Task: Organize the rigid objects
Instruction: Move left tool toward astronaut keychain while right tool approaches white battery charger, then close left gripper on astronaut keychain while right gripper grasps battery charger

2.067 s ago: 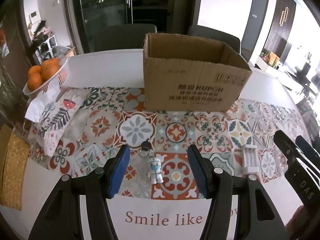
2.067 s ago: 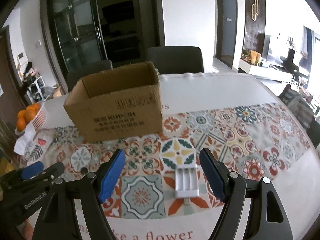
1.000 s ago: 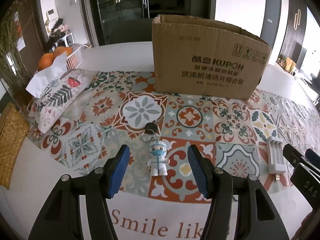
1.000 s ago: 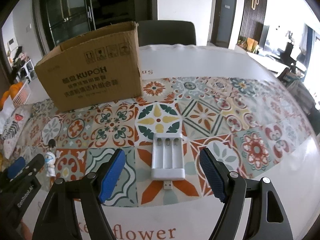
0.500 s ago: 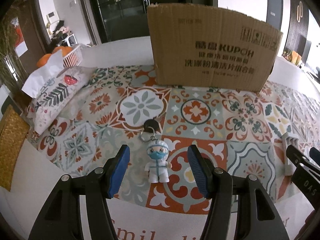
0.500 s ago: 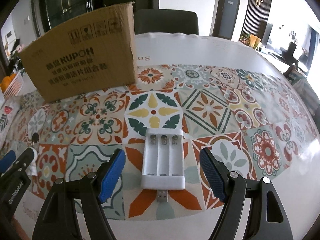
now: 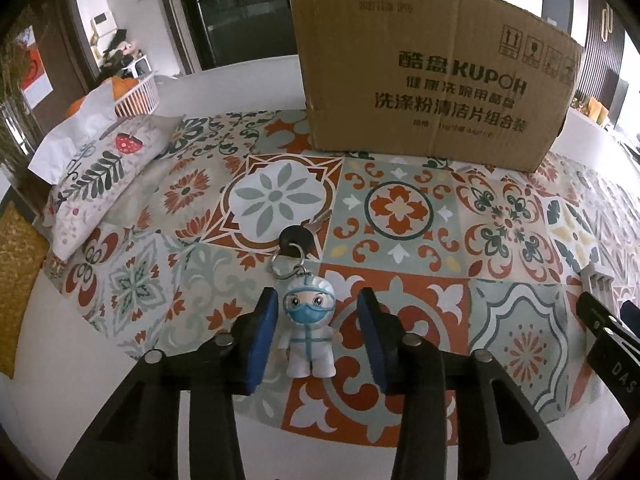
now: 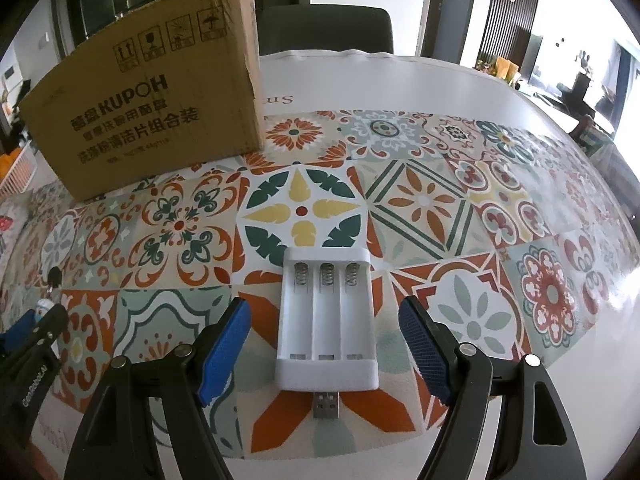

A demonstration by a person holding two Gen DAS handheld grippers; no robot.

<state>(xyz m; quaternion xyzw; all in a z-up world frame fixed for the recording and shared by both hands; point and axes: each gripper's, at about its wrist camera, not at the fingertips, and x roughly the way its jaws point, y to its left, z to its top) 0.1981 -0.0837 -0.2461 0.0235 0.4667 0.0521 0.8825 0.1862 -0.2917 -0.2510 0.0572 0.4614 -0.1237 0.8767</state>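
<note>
A small white figurine keychain (image 7: 310, 330) with a blue mask lies on the patterned tablecloth, its ring and black key (image 7: 296, 238) just beyond it. My left gripper (image 7: 316, 320) is open, low over the table, with the figurine between its blue pads without touching. A white three-slot USB battery charger (image 8: 326, 322) lies between the open pads of my right gripper (image 8: 326, 330), also untouched. A brown cardboard box (image 7: 432, 68) stands behind; it also shows in the right wrist view (image 8: 148, 108).
A tissue pouch (image 7: 96, 176) with a leaf print lies at the left, with a white basket of oranges (image 7: 128, 96) behind it. A woven mat (image 7: 16, 276) sits at the far left edge. A dark chair (image 8: 324, 32) stands behind the table.
Both grippers have dropped lower and moved forward. The figurine now sits between the left pads, which have narrowed, and the charger sits between the right pads.
</note>
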